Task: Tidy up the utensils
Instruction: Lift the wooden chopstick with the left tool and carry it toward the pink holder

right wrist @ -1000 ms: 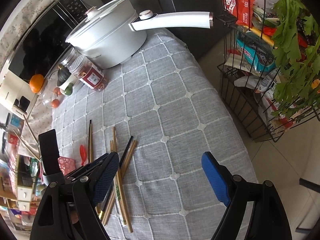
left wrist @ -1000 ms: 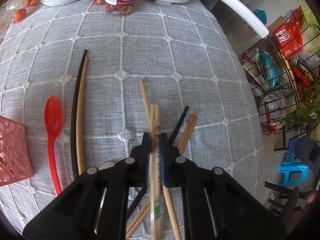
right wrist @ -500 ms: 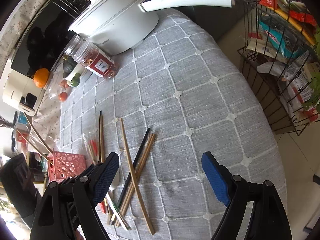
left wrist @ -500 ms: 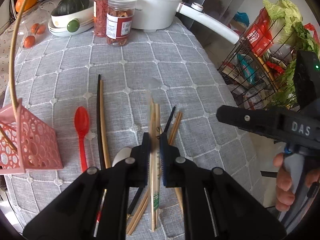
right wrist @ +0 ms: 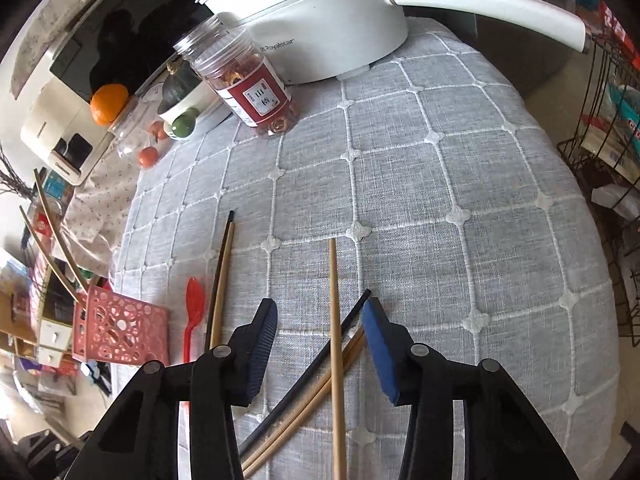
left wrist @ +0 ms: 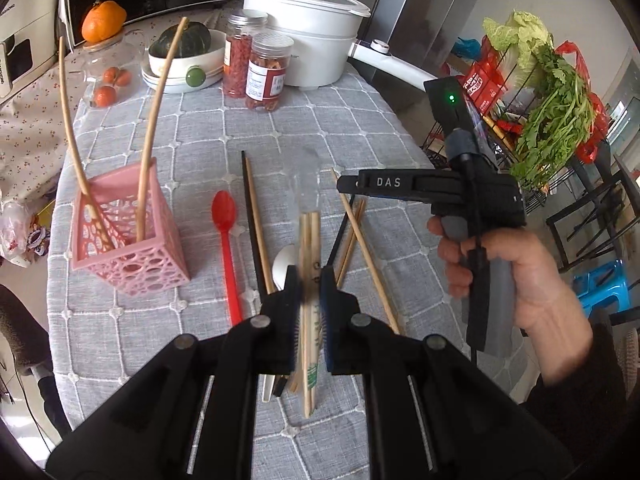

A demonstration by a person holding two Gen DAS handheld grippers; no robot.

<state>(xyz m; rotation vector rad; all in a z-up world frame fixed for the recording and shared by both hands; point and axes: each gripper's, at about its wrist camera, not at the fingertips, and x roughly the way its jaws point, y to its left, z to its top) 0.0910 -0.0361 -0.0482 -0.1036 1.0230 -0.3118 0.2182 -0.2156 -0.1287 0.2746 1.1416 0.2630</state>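
Observation:
My left gripper (left wrist: 310, 292) is shut on a wrapped pair of wooden chopsticks (left wrist: 310, 240), lifted above the grey cloth. To its left stands a pink basket (left wrist: 128, 236) holding two long bamboo chopsticks. A red spoon (left wrist: 226, 236), a black-and-wood chopstick pair (left wrist: 254, 220) and a white spoon (left wrist: 285, 264) lie between them. My right gripper (right wrist: 320, 328), carried by a hand (left wrist: 520, 276), hovers low over loose chopsticks. Its jaws are closing, with a wooden chopstick (right wrist: 334, 300) and a black chopstick (right wrist: 316, 368) lying between them, untouched by the pads.
A white pot (right wrist: 320, 20) with a long handle, two jars (left wrist: 268, 72) and a bowl (left wrist: 180, 68) with a squash stand at the back of the table. A wire rack (left wrist: 552, 120) with greens stands off the table's right edge.
My left gripper has risen with the wrapped chopsticks, bringing the basket into view. My right gripper has dropped towards the loose chopsticks and its jaws have narrowed.

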